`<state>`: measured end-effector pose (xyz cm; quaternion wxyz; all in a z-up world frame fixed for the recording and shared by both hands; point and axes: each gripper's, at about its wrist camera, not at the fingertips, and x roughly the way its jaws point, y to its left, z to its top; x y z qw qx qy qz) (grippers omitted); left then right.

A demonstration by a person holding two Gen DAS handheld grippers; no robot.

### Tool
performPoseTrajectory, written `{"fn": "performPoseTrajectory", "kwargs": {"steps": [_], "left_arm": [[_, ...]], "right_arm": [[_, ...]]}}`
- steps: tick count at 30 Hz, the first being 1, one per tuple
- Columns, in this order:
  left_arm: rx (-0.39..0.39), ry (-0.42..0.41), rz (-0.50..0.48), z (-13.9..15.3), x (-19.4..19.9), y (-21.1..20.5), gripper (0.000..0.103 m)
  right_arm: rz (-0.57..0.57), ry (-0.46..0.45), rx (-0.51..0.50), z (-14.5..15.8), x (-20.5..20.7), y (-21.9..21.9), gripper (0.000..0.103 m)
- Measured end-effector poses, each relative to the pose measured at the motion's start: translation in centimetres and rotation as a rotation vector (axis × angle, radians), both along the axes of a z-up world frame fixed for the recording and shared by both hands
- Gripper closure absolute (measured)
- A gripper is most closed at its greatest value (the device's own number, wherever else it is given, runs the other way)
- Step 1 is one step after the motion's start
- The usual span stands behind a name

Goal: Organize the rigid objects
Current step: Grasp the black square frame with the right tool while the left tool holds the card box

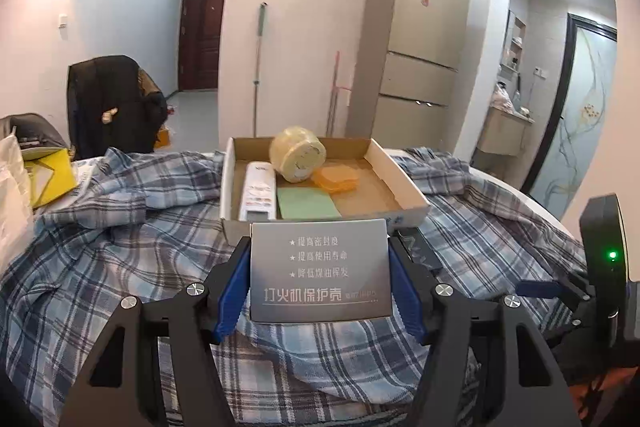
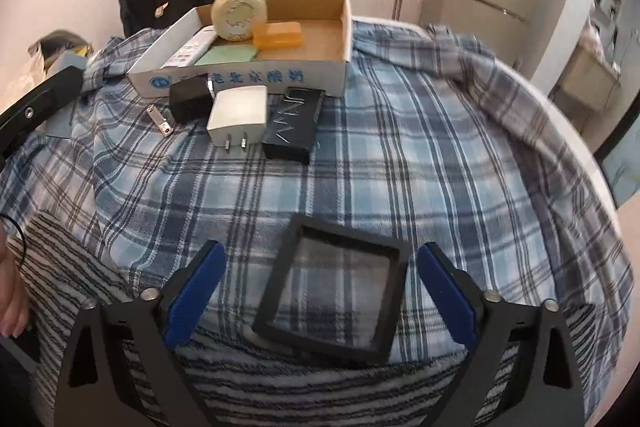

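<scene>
My left gripper (image 1: 320, 281) pinches a grey box (image 1: 319, 269) between its blue pads, lifted above the checked cloth (image 1: 120, 267). My right gripper (image 2: 318, 293) is spread around a black square frame (image 2: 332, 287) lying on the cloth, pads not touching. Further, a white charger (image 2: 238, 115) and a black case (image 2: 294, 129) lie before the cardboard tray (image 2: 240, 79).

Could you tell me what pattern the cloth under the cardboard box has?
Blue, white and grey plaid cloth; clearest in the right wrist view.

A beige refrigerator (image 1: 416, 39), a mop (image 1: 258, 67), a dark door (image 1: 202, 35) and a jacket-draped chair (image 1: 112, 103) are seen behind the plaid cloth (image 2: 400, 147).
</scene>
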<state>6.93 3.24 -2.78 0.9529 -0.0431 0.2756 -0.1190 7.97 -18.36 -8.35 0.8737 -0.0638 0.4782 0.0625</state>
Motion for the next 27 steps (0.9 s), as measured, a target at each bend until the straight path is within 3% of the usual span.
{"fn": "performPoseTrajectory", "kwargs": {"steps": [5, 8, 11, 16, 18, 19, 27], "left_arm": [[0.003, -0.004, -0.003, 0.0, -0.2, -0.1, 0.037], [0.004, 0.0, -0.007, -0.1, -0.1, -0.2, 0.037], [0.004, 0.004, -0.007, -0.1, 0.0, -0.1, 0.037], [-0.005, 0.001, -0.002, -0.2, 0.0, 0.1, 0.037], [-0.006, 0.007, -0.006, -0.3, 0.1, 0.0, 0.037], [-0.005, 0.009, -0.007, -0.3, 0.2, 0.0, 0.037], [-0.017, 0.022, -0.001, -0.5, 0.3, 0.2, 0.037]], "right_arm": [[0.025, 0.061, -0.009, -1.0, 0.6, 0.6, 0.041], [0.024, 0.045, 0.004, -0.7, 0.7, 0.4, 0.062], [0.047, 0.046, 0.028, -0.3, 1.8, 0.2, 0.07], [0.031, 0.058, 0.058, 0.0, 2.8, -1.1, 0.065], [0.008, 0.032, 0.067, 0.2, 2.5, -1.8, 0.027], [-0.006, 0.012, 0.075, 0.4, 2.2, -2.2, 0.022], [-0.068, -0.017, 0.01, 1.1, 1.4, -3.2, 0.02]]}}
